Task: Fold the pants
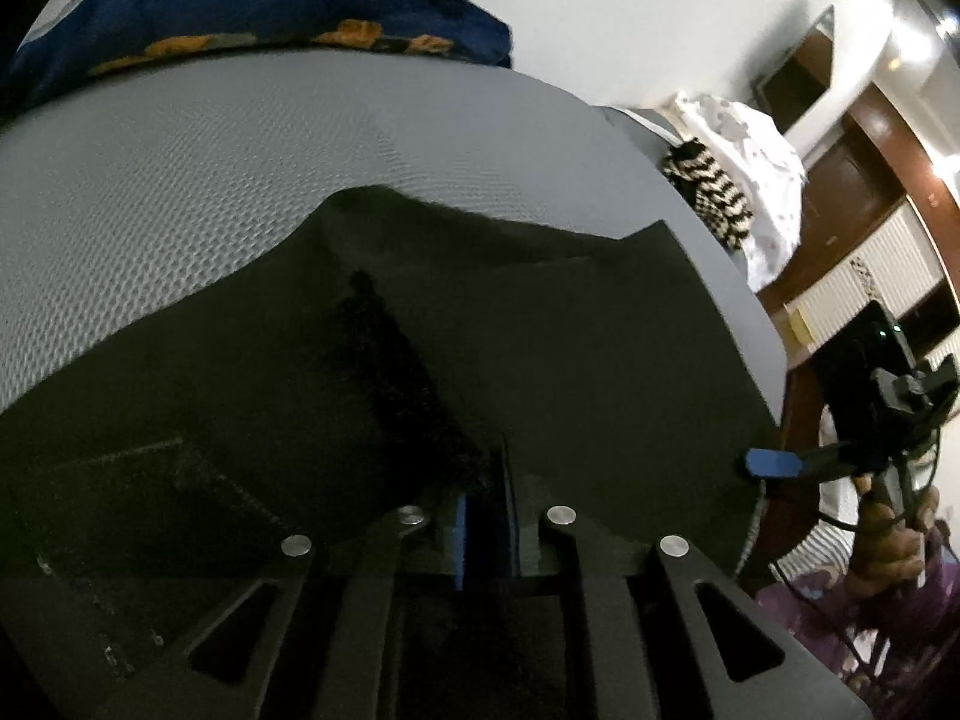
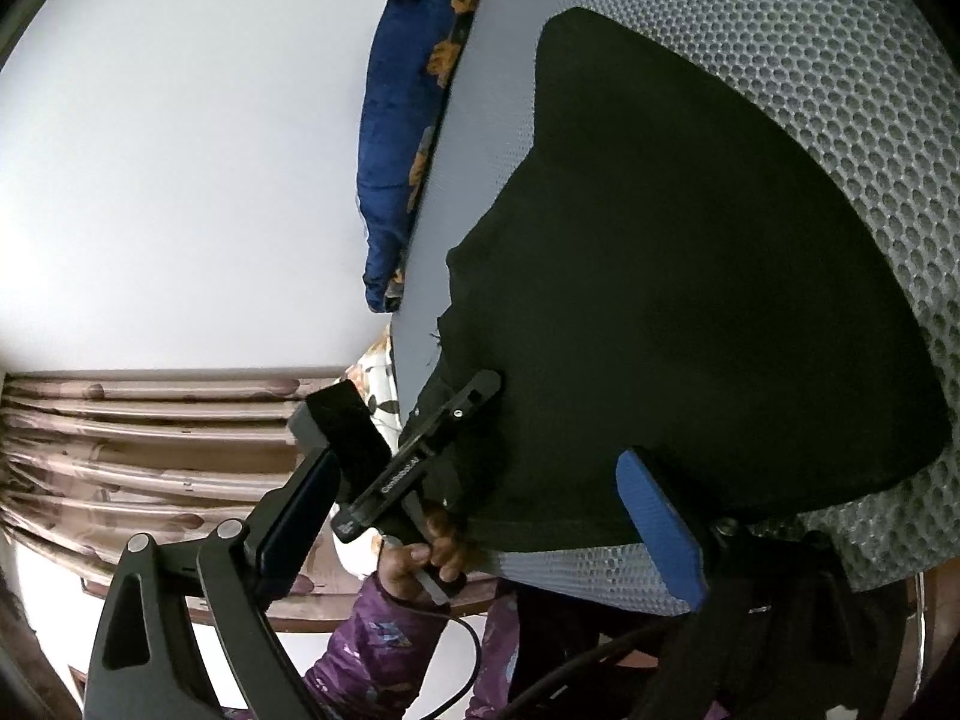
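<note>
A dim bedroom is shown, with a grey mesh-covered bed (image 1: 180,192) against a white wall. The left claw (image 1: 483,510) is pinched shut on the near edge of dark pants (image 1: 540,360) spread on the bed. The right claw (image 2: 480,516) is held wide, empty, beside the edge. Folding seems barely begun. No containers are seen.
</note>
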Demonstrator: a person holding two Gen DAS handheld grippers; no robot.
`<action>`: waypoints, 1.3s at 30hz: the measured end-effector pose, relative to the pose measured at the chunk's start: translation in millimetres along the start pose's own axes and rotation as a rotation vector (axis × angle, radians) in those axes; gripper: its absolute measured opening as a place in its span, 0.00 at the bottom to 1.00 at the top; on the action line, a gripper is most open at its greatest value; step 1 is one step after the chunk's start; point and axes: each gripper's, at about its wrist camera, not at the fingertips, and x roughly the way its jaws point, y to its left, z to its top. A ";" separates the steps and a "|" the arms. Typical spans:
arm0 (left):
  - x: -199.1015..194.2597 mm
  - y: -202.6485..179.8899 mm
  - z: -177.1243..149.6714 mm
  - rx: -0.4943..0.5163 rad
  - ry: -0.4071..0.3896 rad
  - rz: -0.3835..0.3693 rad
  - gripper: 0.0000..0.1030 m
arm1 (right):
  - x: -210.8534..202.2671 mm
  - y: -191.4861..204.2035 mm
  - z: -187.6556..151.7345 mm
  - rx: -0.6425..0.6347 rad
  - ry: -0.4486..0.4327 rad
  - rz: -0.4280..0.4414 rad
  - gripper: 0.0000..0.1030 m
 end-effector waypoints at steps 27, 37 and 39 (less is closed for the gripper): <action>-0.8 3.7 2.6 -0.195 0.118 -0.267 0.08 | -7.9 -8.6 2.6 0.085 -0.018 0.064 0.94; -35.6 -25.6 23.8 -0.014 -0.016 -0.160 0.06 | -6.7 -10.7 2.1 0.091 -0.012 0.055 0.94; -26.4 -17.8 13.2 -0.018 0.006 -0.112 0.05 | -6.3 -11.0 1.7 0.091 -0.012 0.056 0.94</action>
